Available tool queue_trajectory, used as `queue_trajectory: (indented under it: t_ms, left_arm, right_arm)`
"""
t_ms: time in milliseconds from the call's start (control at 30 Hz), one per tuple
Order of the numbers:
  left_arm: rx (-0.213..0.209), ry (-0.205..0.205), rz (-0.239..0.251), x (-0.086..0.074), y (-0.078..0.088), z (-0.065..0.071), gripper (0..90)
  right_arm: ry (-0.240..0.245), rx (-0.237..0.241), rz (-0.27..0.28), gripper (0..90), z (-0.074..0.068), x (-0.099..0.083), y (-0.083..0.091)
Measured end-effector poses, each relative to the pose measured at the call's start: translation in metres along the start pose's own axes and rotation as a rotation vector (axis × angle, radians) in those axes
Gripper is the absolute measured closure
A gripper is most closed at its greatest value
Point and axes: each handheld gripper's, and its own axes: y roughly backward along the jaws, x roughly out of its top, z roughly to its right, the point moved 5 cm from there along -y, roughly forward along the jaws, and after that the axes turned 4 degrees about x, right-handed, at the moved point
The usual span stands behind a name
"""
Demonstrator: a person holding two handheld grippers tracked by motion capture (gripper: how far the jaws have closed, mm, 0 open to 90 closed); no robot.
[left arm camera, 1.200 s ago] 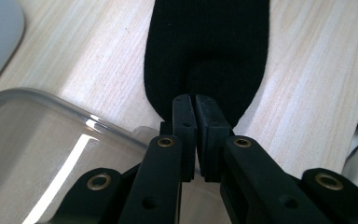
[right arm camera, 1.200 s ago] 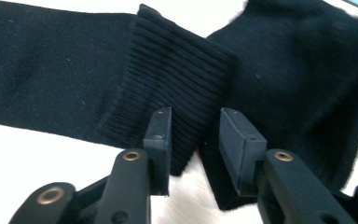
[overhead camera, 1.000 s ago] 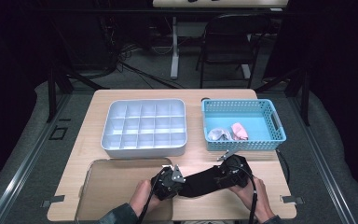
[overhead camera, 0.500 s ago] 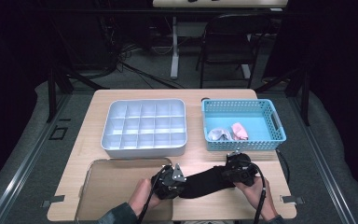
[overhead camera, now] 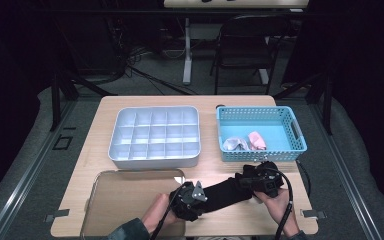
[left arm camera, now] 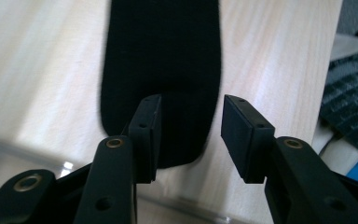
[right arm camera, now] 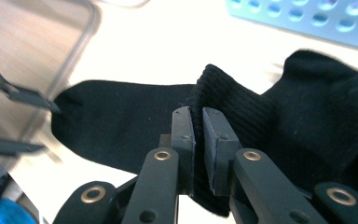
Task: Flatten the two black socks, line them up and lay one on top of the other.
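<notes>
Since the earlier frame the left gripper [left arm camera: 189, 135] has let go: its jaws have just been opening, now spread w/ the toe of the black sock [overhead camera: 225, 192] lying under them, not pinched. Right gripper [right arm camera: 198, 140] has clamped onto the ribbed cuff (folded over). Sock lies flat on the table [overhead camera: 220, 167] near its front edge, btw the clear tray [overhead camera: 130, 200] and blue basket [overhead camera: 260, 132].
</notes>
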Motion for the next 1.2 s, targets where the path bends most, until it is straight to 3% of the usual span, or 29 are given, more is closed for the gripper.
queue_trajectory:
  t_ms: [167,333,433,567,700,767,900,967,1033,1200]
  left_arm:
    - [0.024,0.000,0.016,-0.002,-0.001,-0.002,74.9]
    - [0.042,0.005,0.036,-0.001,-0.002,-0.004,85.1]
    - [0.027,0.034,0.077,0.002,0.002,-0.005,86.3]
    - [0.005,0.104,0.135,0.012,0.017,-0.010,86.5]
    - [0.008,0.172,0.176,0.018,0.028,-0.016,86.4]
    - [0.012,0.204,0.195,0.020,0.032,-0.019,86.4]
    - [0.027,0.233,0.226,0.022,0.038,-0.023,86.6]
    - [0.034,0.233,0.244,0.024,0.041,-0.023,87.0]
    - [0.033,0.233,0.253,0.025,0.044,-0.022,87.4]
    - [0.048,0.228,0.287,0.027,0.051,-0.022,88.1]
  right_arm:
    - [-0.017,-0.037,0.000,80.4,0.007,-0.001,0.001]
    - [0.014,-0.077,0.003,72.7,0.006,0.000,0.002]
    - [0.086,-0.093,0.012,63.6,-0.001,0.002,0.006]
    - [0.203,-0.073,0.035,56.3,-0.025,0.004,0.009]
    - [0.338,-0.019,0.003,51.8,-0.055,0.000,-0.001]
    - [0.384,0.004,-0.029,50.2,-0.069,-0.004,-0.008]
    - [0.478,0.019,-0.085,49.3,-0.084,-0.012,-0.020]
    - [0.490,0.005,-0.106,54.2,-0.085,-0.014,-0.027]
    - [0.511,-0.045,-0.140,59.3,-0.081,-0.017,-0.036]
    - [0.482,-0.115,-0.182,66.4,-0.061,-0.017,-0.044]
